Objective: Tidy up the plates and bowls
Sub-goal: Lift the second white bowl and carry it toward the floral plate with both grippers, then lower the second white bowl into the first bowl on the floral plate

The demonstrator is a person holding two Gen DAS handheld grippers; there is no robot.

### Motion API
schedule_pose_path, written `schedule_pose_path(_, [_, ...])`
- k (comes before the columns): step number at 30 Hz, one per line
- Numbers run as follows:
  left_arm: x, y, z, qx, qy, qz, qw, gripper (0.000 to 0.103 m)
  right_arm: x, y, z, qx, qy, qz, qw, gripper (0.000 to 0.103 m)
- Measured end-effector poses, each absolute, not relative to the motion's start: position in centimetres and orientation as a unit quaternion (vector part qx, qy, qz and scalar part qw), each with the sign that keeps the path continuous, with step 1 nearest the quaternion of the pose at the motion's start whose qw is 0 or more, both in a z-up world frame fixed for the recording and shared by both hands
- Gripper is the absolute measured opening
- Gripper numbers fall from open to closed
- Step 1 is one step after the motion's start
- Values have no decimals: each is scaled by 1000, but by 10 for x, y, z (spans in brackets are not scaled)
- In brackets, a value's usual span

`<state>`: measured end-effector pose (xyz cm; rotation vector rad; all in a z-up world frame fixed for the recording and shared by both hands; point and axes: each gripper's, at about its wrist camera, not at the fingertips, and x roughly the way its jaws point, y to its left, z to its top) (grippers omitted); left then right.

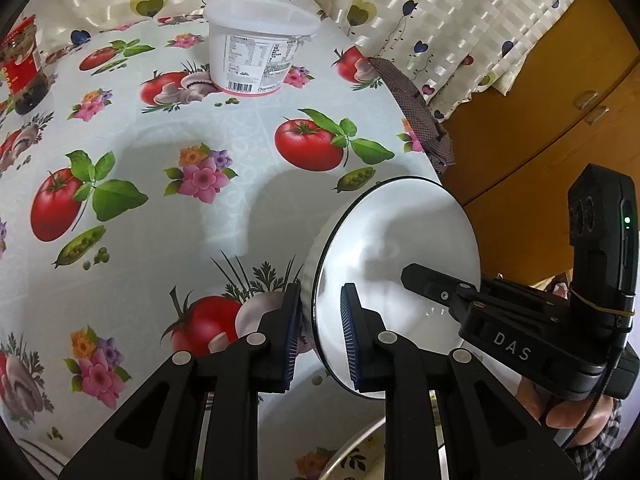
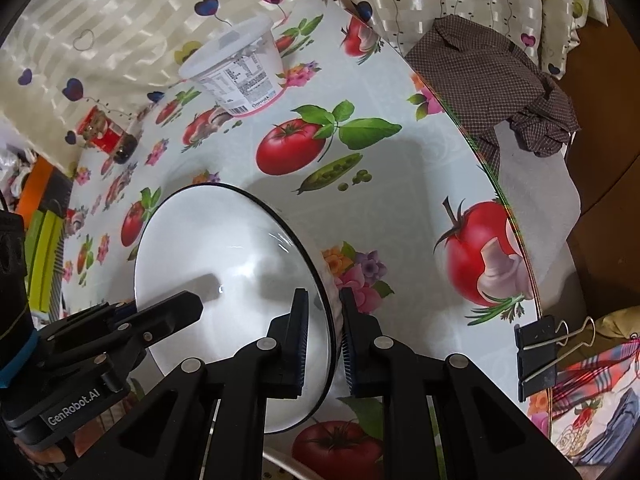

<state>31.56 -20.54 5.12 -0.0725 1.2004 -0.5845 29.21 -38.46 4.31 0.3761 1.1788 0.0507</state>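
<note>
A white bowl (image 1: 400, 256) with a thin black rim hangs tilted above the tablecloth, held from two sides. My left gripper (image 1: 320, 332) is shut on its near rim, one blue pad on the ribbed outside wall and one inside. In the right wrist view the same bowl (image 2: 224, 256) fills the lower left. My right gripper (image 2: 324, 336) is shut on the opposite rim, again with one pad inside and one outside. Each view shows the other gripper's fingers (image 1: 424, 280) (image 2: 176, 308) reaching onto the bowl's inside. Below the bowl lies part of another white dish (image 1: 304, 400).
A white plastic tub (image 1: 260, 52) stands at the back of the table, with a red-labelled jar (image 1: 22, 68) at far left. A brown checked cloth (image 2: 500, 80) hangs over the table's right edge, where a black binder clip (image 2: 536, 360) is fixed. A wooden cabinet (image 1: 540, 120) stands beyond.
</note>
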Motion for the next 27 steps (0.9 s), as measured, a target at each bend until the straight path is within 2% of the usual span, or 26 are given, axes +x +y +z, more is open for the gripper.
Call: schedule_pose_path(27, [251,-186,119,-37,520,-291,802,21,216,-368,122,172,497,46,849,15])
